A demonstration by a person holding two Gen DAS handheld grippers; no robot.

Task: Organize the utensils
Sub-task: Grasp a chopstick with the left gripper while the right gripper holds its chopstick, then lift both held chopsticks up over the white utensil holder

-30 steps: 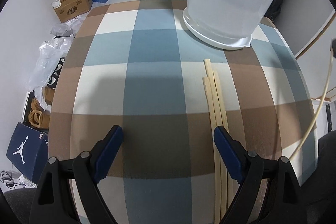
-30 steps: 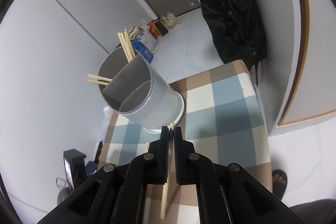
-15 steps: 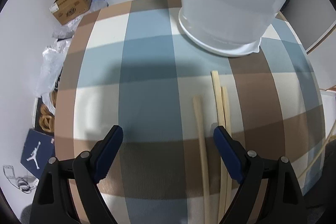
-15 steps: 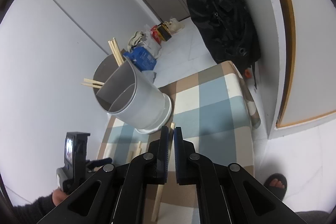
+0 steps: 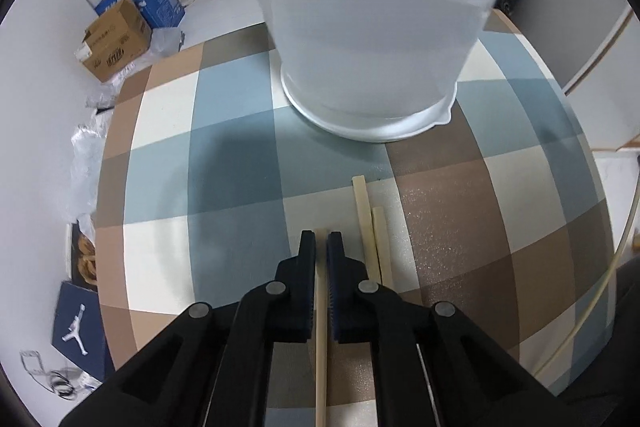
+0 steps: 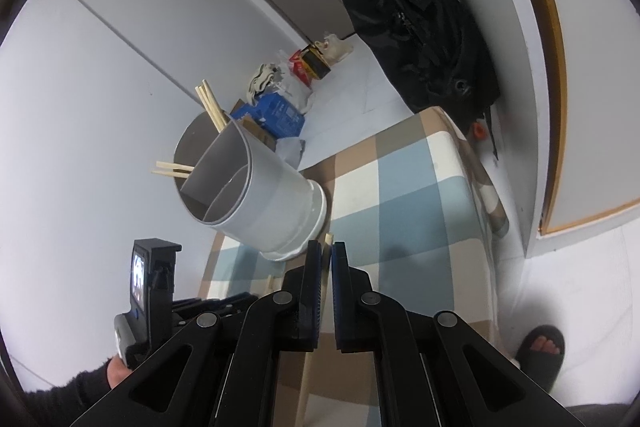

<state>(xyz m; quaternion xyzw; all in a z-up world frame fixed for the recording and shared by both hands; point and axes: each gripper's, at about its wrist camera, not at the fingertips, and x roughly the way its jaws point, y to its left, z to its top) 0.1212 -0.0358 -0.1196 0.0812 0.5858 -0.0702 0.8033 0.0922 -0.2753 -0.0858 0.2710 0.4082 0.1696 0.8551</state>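
A: Left wrist view showed the left gripper [image 5: 321,241] pointing steeply down at the checked tablecloth [image 5: 236,163]. Its jaws had just been closing, and one chopstick [image 5: 321,331] sat pinched between them, lying flat on the cloth.

B: And the right one?

A: The right gripper [image 6: 326,251] was clamped on its own chopstick [image 6: 329,239], whose tip poked out just past the pads, above the table and in front of the holder's base.

B: Where was the holder?

A: The white utensil holder [image 5: 372,39] stood at the far end of the table, with several chopsticks [image 6: 210,103] in its rear compartments. Two loose chopsticks [image 5: 372,227] lay just beside the left jaws.

B: What could have gone wrong?

A: I judged the left grip sat near one end, so the long free end could swing or slip on lifting. Both sticks heading for one opening might also knock the holder or cross each other.
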